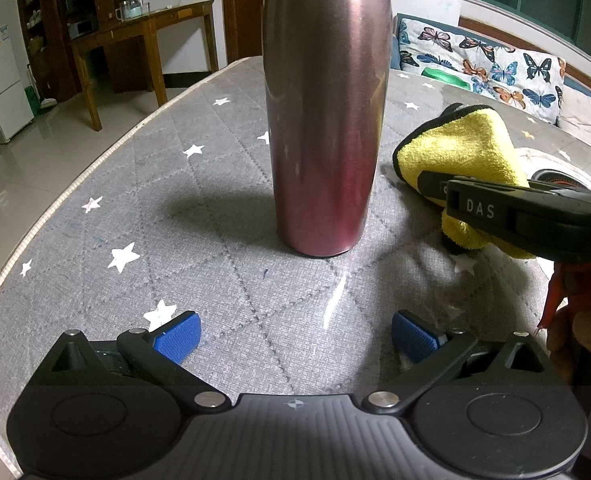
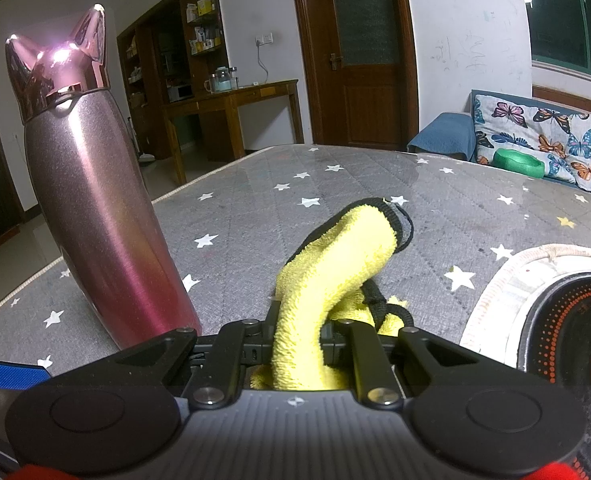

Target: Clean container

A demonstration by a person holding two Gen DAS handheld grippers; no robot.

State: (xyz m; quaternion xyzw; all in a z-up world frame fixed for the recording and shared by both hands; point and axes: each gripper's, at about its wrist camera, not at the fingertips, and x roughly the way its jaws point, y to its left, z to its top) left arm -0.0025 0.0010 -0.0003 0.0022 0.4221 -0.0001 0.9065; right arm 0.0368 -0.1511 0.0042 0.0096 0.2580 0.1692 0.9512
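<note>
A tall pink metallic bottle point(image 1: 323, 120) stands upright on the grey starred table cover point(image 1: 175, 200), straight ahead of my left gripper point(image 1: 295, 336). That gripper is open, its blue pads point(image 1: 177, 338) wide apart and short of the bottle. In the right wrist view the bottle point(image 2: 95, 220) stands at the left with a shiny cat-ear lid point(image 2: 55, 72). My right gripper point(image 2: 299, 340) is shut on a yellow cloth point(image 2: 335, 272) with black trim, which sticks up and forward. From the left wrist view, the right gripper point(image 1: 443, 188) holds the cloth point(image 1: 463, 152) just right of the bottle.
A round induction cooker point(image 2: 567, 340) is set into the table at the right. Behind it, a sofa with a butterfly cushion point(image 2: 555, 140) holds a green bowl point(image 2: 517, 162). The table's edge point(image 1: 55, 208) runs along the left, above a tiled floor. A wooden desk point(image 2: 235, 100) stands far back.
</note>
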